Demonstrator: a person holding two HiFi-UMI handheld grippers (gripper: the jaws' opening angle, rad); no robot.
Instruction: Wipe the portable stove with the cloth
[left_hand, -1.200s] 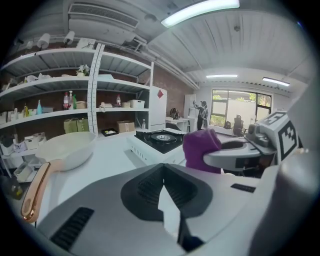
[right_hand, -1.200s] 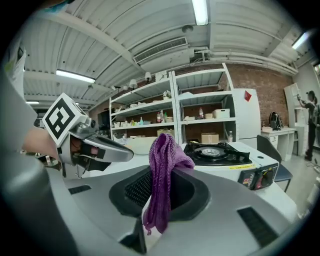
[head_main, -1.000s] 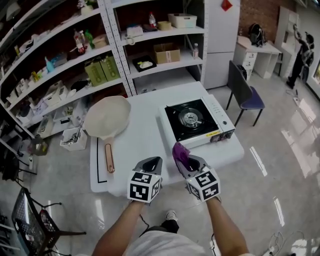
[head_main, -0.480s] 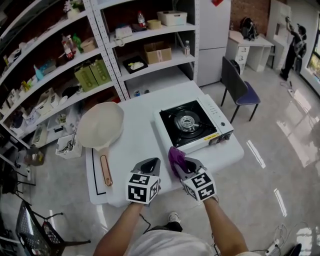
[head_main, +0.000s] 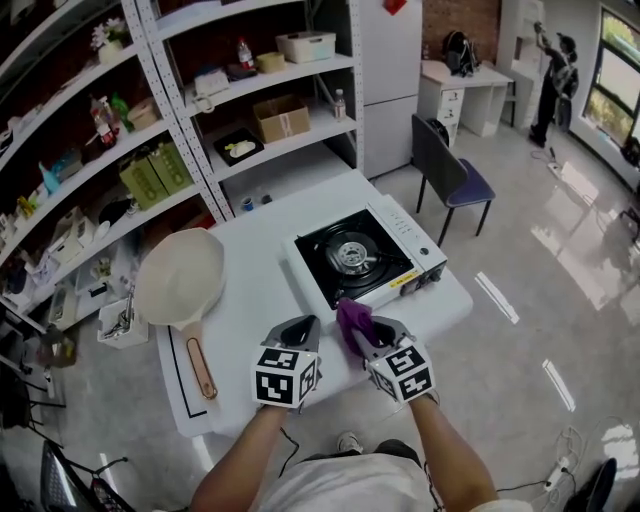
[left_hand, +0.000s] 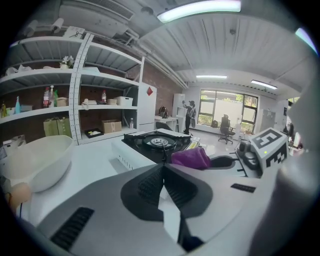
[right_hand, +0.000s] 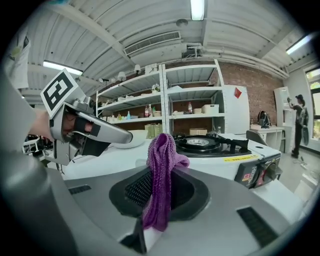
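Your right gripper (right_hand: 159, 187) is clenched on the purple cloth (right_hand: 161, 165), which stands up between its jaws. Your left gripper (left_hand: 163, 176) is closed on nothing. The portable stove (head_main: 360, 258) sits at 12 o'clock, just beyond the cloth, and the pan (head_main: 180, 280) lies at 10 o'clock. The cloth is nearer the stove than a second ago.

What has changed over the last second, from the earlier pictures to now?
Both grippers have come forward over the table. The right gripper, shut on the purple cloth, now holds it close to the portable stove's near edge. Nothing was grasped or released. The left gripper stays shut and empty. The stove and the pan have not moved on the table.
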